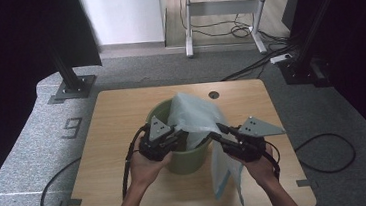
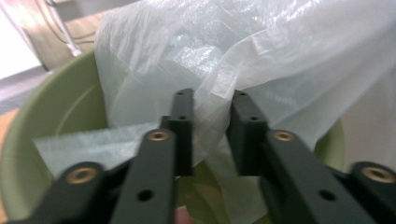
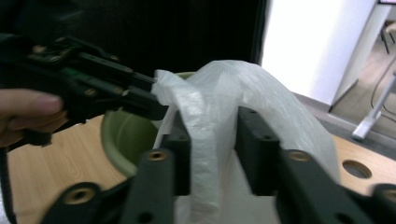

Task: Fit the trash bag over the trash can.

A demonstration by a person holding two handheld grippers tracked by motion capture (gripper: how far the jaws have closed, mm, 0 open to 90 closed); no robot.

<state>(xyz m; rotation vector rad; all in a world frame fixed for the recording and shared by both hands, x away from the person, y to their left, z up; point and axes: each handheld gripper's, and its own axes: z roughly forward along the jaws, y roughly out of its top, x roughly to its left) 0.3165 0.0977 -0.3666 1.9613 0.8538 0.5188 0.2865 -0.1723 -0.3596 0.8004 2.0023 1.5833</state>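
At the centre-left of the high view, our left gripper [image 1: 181, 135] sat over the near rim of the round pale-green plastic bin [image 1: 188, 160], which stood in the middle of the light wooden table [image 1: 117, 124]. In the left gripper view its jaws had a fold of the thin translucent white plastic bag [image 2: 243, 60] between them, and the fold looked pinched rather than loose; in the right gripper view, upper left, the same gripper's tips were closed on a corner of the film. We judged that hold shallow: with so little film caught, a small pull could slip it free and let the bag's mouth drop into the bin.

The bag itself rose from the bin at the centre of the high view and hung over the right of the rim, trailing down toward the lower right of the table.

At the centre-right, our right gripper [image 1: 219, 132] straddled a bunched strand of film [image 3: 205, 140]. Its jaws stood apart, and only the left one seemed to touch the plastic, so we counted it as not gripping. If we closed there, we risked catching both layers and sealing the mouth instead of spreading it. A hard tug from either hand could also tip the light bin or tear the film.
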